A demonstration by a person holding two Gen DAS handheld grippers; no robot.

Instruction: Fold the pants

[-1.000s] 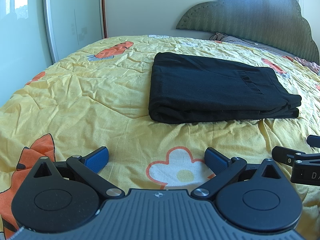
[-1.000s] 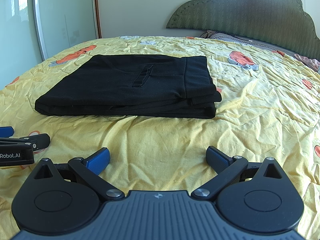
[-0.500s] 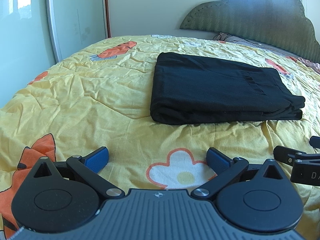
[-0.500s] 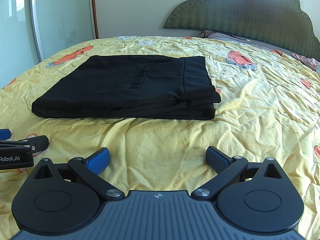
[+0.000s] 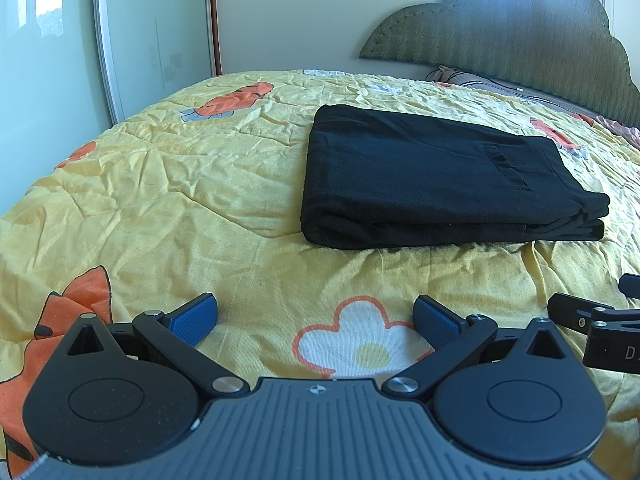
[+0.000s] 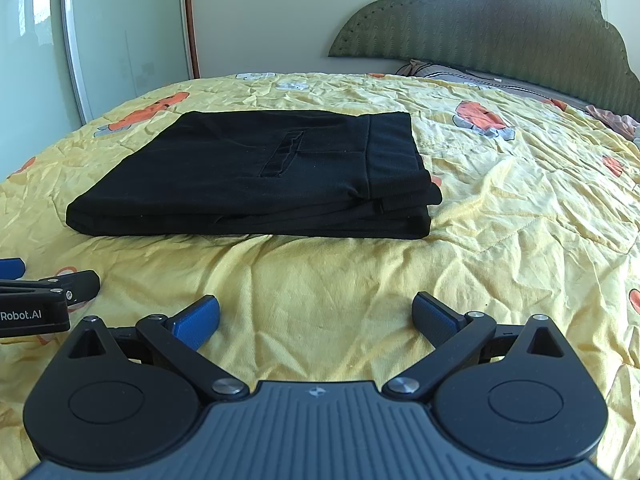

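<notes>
Pants lie folded on the bed; both tools released — a stray nudge could shift the loose layered edge.

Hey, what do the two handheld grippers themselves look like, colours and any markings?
Both the left gripper and right gripper are black, with round pivot discs, silver rivets, a ribbed grey centre plate and blue textured finger pads. White "Robot.AI" lettering marks the left one's side.
</notes>
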